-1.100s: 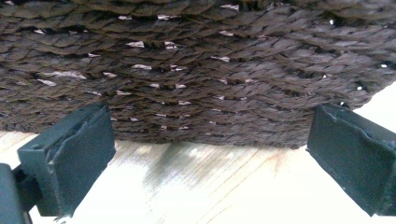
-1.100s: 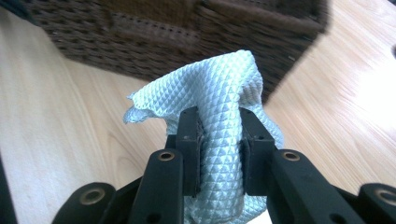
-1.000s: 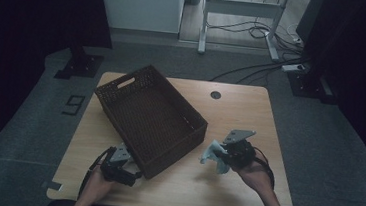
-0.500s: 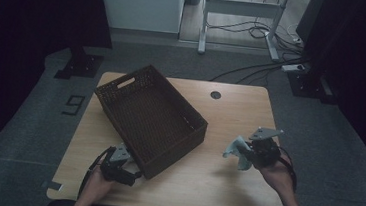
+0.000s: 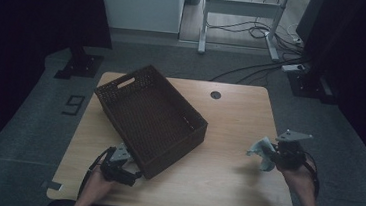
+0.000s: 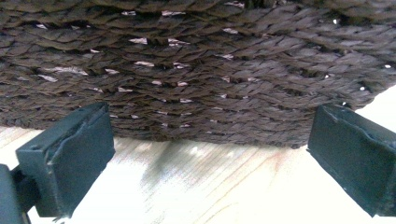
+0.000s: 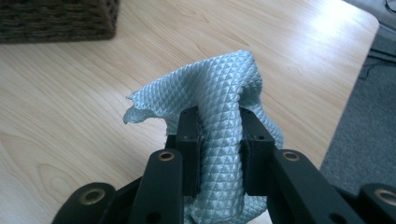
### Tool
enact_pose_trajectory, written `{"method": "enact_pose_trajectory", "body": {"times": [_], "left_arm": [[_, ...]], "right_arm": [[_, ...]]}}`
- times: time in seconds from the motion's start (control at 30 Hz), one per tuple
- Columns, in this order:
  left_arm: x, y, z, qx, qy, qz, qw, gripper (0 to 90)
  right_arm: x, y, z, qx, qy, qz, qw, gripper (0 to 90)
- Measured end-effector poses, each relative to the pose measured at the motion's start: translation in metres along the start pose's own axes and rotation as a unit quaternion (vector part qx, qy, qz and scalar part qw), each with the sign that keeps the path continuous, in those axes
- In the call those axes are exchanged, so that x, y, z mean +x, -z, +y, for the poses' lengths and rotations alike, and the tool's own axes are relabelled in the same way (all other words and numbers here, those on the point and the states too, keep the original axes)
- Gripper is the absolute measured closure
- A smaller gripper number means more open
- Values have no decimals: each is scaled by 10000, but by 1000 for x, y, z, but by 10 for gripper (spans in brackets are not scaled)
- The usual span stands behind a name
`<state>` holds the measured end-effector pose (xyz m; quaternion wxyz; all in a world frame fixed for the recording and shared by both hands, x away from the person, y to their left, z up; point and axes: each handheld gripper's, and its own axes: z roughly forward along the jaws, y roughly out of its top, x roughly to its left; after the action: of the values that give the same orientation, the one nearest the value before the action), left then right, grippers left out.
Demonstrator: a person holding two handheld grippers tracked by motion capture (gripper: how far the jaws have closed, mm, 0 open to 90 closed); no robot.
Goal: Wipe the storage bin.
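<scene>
Near table's right edge: right gripper (image 5: 270,156) fingers clamp cloth (image 7: 219,93), carried rightward from basket (image 5: 149,117) | left gripper (image 6: 205,154) fingers wide, unmoved

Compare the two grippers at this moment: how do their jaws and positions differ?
The right gripper is shut on a pale blue cloth, while the left gripper stands open with nothing between its jaws. The right gripper is near the table's right edge, apart from the wicker basket; the left gripper sits right against the basket's wall. Both are hand-held, low over the table.

My jaws covering middle of cloth (image 7: 219,93); its lower end running off frame. Basket (image 6: 196,65) top getting cropped.
</scene>
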<state>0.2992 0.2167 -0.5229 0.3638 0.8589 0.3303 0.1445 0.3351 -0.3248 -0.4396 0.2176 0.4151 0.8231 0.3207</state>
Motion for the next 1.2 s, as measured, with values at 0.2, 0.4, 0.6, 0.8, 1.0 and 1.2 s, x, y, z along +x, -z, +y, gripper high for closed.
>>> {"method": "enact_pose_trajectory", "body": {"times": [0.2, 0.4, 0.6, 0.8, 1.0, 1.2], "left_arm": [[0, 0, 0, 11, 2, 6, 10000, 3], [0, 2, 0, 21, 50, 1, 10000, 4], [0, 8, 2, 4, 240, -80, 9997, 11], [-12, 14, 6, 163, 171, 64, 9997, 14], [-25, 21, 15, 76, 147, -72, 9998, 0], [-32, 16, 23, 182, 177, 89, 9996, 0]], "right_arm": [[-5, -13, -17, 117, -156, -3, 9998, 712], [-4, -30, -31, 193, -302, 53, 9993, 703], [-3, -53, -50, 382, -406, 129, 9984, 684], [-2, -63, -64, 433, -505, 239, 9975, 621], [-2, -59, -61, 427, -444, 268, 9977, 361], [-3, -47, -54, 292, -319, 160, 9989, 236]]}}
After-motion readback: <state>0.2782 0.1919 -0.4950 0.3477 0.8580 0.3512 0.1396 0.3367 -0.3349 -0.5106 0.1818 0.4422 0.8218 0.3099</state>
